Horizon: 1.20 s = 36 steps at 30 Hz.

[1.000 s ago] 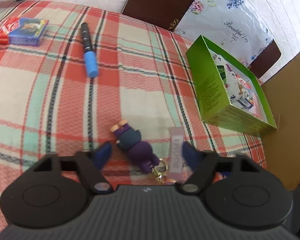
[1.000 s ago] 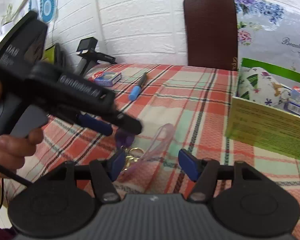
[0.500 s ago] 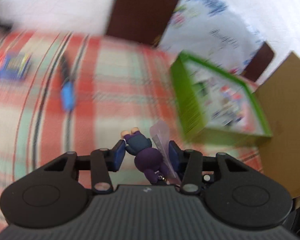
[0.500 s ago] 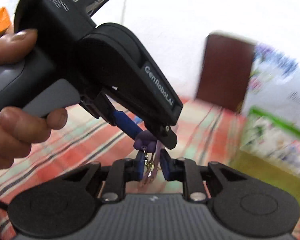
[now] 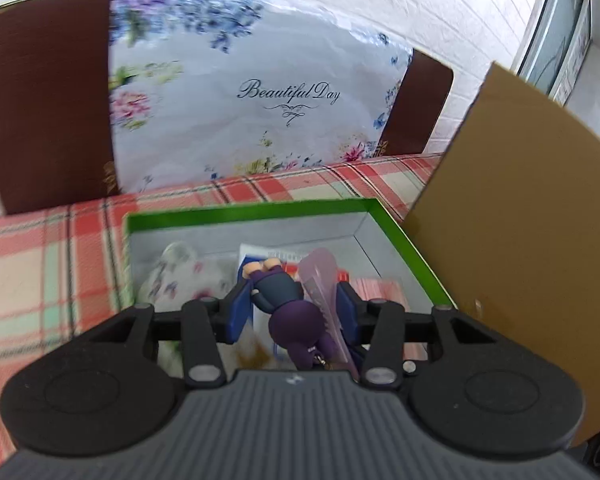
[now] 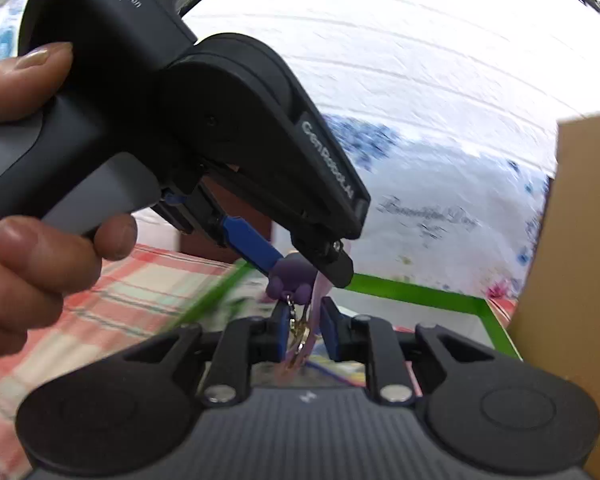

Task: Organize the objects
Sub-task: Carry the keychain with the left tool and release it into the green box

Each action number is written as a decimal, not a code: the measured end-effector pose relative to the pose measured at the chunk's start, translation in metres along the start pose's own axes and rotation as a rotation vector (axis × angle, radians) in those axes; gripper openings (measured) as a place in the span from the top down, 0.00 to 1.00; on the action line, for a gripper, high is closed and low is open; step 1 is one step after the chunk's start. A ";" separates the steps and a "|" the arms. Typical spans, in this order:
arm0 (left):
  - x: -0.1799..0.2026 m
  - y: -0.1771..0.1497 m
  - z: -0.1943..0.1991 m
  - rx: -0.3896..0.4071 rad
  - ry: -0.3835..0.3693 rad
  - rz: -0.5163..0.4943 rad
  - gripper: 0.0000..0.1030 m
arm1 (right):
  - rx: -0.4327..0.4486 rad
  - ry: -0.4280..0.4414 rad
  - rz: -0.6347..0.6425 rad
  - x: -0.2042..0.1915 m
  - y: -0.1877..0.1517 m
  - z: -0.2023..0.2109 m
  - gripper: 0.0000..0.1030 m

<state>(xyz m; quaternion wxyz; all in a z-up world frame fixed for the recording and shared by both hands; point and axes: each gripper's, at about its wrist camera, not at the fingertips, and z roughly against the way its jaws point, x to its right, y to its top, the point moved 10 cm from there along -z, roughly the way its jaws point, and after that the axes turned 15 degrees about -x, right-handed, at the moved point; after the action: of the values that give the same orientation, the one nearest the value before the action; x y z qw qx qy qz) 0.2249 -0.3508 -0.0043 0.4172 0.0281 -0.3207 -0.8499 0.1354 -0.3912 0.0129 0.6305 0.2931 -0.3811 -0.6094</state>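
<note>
So the left gripper (image 5: pixel 292 312) is clamped on the little purple figure keychain (image 5: pixel 288 300), blue pads pressing on either side of its dark-jacketed body, with the see-through pinkish tag (image 5: pixel 320 280) squeezed in against the right pad. The whole thing is up in the air, hanging over the open green box (image 5: pixel 244 210), roughly above the middle of the box's near half.

The right gripper (image 6: pixel 303 326) is pinched tight on the gold ring and chain (image 6: pixel 298 330) that dangle from the bottom of the figure, and the pink tag runs down between its pads too. In the right wrist view the left gripper comes in from the upper left, held by a hand (image 6: pixel 32 208) wrapped around the grey handle, and the figure's purple legs poke out just below its tip. So both claws are on the same keychain, one on the body and one on the ring end.

Inside the box there's a floral pouch (image 5: pixel 180 276) toward the left wall, something white and blue under the figure, and a red patterned pack (image 5: pixel 380 292) toward the right wall. The stuff in there is pretty blurry, so I can't name it better.

The box sits on the plaid tablecloth (image 5: pixel 40 264) near the far right corner of the table, its right wall just beside a brown cardboard panel (image 5: pixel 520 220). Past the far edge there's a dark brown chair back (image 5: pixel 44 112) and a floral "Beautiful Day" bag (image 5: pixel 240 92).
</note>
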 end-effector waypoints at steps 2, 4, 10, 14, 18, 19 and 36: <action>-0.005 0.009 -0.012 -0.002 0.043 0.008 0.52 | -0.024 -0.004 -0.023 0.006 0.003 -0.020 0.79; -0.015 0.011 -0.020 -0.031 0.070 0.043 0.52 | -0.069 0.005 -0.022 0.007 0.000 -0.037 0.75; -0.021 -0.010 -0.005 -0.035 0.060 0.063 0.52 | -0.025 0.023 -0.065 0.008 -0.011 -0.009 0.60; -0.022 -0.029 0.011 -0.022 0.064 0.080 0.52 | -0.002 0.032 -0.133 0.011 -0.020 0.020 0.60; -0.025 -0.051 0.031 0.007 0.135 0.062 0.52 | -0.010 0.042 -0.191 0.009 -0.026 0.034 0.60; -0.026 -0.057 0.035 0.009 0.157 0.060 0.52 | -0.014 0.045 -0.201 0.011 -0.029 0.038 0.60; -0.046 -0.128 0.081 0.018 0.342 0.064 0.45 | -0.042 0.033 -0.277 0.019 -0.046 0.085 0.54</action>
<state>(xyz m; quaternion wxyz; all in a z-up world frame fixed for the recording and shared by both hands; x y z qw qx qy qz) 0.1407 -0.2183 -0.0226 0.4921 0.1658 -0.2532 -0.8163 0.0386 -0.4056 0.0225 0.5525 0.3395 -0.3135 -0.6937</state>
